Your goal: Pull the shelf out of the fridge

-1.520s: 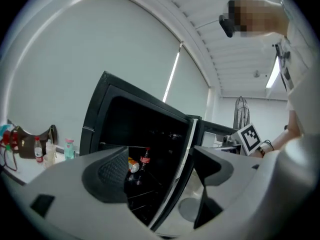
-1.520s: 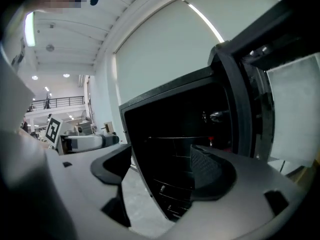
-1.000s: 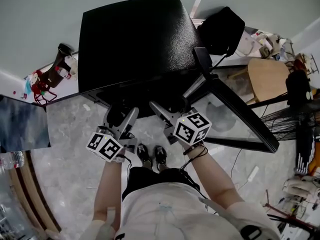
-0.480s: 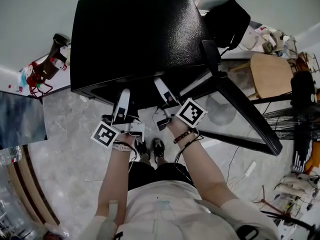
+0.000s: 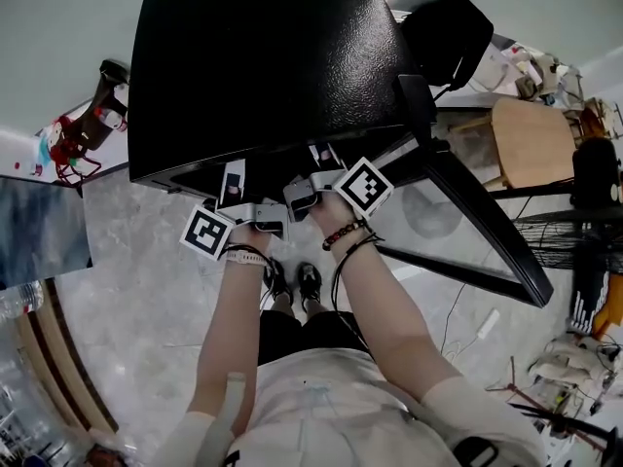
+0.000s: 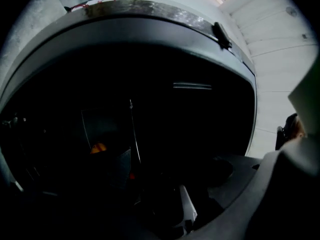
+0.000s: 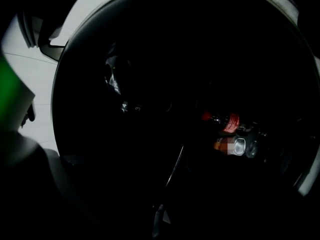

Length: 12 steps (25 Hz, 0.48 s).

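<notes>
A black fridge (image 5: pixel 263 66) stands below me with its door (image 5: pixel 477 241) swung open to the right. Both grippers reach into its dark opening. The left gripper (image 5: pixel 234 175) goes in at the left and the right gripper (image 5: pixel 321 156) beside it; the fridge's top edge hides their tips. The left gripper view is almost black: one pale fingertip (image 6: pixel 187 214) shows, with a thin bright edge (image 6: pixel 134 134) ahead, maybe the shelf. The right gripper view shows a similar glinting edge (image 7: pixel 174 166), with a red-capped bottle (image 7: pixel 225 121) and cans (image 7: pixel 241 146) behind it. Neither pair of jaws is readable.
A black bag (image 5: pixel 448 37) sits behind the fridge's right corner, a wooden tabletop (image 5: pixel 531 144) beyond it. Red toys (image 5: pixel 73 144) lie on the floor at the left. Cables and clutter (image 5: pixel 574 358) fill the right floor. The person's shoes (image 5: pixel 292 285) stand just before the fridge.
Both grippers have moved forward from in front of the fridge into its opening, and their fingers are now mostly hidden under its top edge. The head has come closer.
</notes>
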Each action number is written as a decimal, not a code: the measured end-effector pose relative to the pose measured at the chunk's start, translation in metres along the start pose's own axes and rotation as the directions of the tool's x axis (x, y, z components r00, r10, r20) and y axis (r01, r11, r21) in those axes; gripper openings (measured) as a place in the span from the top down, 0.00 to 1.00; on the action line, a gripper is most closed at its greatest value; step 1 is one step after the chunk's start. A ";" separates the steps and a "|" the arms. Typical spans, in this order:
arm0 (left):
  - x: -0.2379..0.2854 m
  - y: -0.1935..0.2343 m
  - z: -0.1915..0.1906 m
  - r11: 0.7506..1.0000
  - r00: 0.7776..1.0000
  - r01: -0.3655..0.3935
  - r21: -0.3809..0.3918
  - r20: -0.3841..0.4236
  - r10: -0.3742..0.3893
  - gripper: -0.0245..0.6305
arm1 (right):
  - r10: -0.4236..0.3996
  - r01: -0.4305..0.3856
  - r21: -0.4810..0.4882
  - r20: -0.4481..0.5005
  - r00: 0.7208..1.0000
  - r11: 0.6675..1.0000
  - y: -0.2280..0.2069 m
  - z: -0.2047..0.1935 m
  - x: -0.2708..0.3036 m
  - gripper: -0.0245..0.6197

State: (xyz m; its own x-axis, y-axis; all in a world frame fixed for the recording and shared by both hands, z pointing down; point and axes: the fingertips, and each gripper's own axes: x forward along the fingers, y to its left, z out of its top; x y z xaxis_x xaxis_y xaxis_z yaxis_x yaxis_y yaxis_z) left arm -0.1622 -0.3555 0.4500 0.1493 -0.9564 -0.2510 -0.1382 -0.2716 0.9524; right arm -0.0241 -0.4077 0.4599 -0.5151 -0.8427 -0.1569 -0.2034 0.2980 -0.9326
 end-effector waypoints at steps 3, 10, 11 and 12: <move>0.004 0.005 0.008 1.000 0.999 -0.011 -0.020 0.041 0.011 0.37 | -0.024 0.024 0.012 0.026 0.999 1.000 -0.006 0.003 0.003 0.42; 0.020 0.017 0.019 0.998 0.997 -0.024 -0.063 0.069 0.028 0.37 | -0.023 0.010 0.107 0.121 0.992 0.994 -0.014 0.013 0.018 0.42; 0.022 0.017 0.021 0.997 0.997 -0.024 -0.067 0.073 0.028 0.37 | -0.034 0.020 0.111 0.129 0.991 0.994 -0.016 0.015 0.019 0.42; 0.024 0.017 0.022 0.997 0.997 -0.023 -0.072 0.077 0.028 0.38 | -0.048 0.032 0.115 0.134 0.990 0.993 -0.018 0.016 0.021 0.42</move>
State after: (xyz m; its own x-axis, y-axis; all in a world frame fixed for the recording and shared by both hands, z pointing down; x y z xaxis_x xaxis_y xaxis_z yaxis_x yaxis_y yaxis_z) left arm -0.1828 -0.3861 0.4566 0.0692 -0.9691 -0.2367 -0.0712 -0.2414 0.9678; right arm -0.0178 -0.4374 0.4680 -0.3881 -0.9086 -0.1544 -0.1231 0.2172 -0.9683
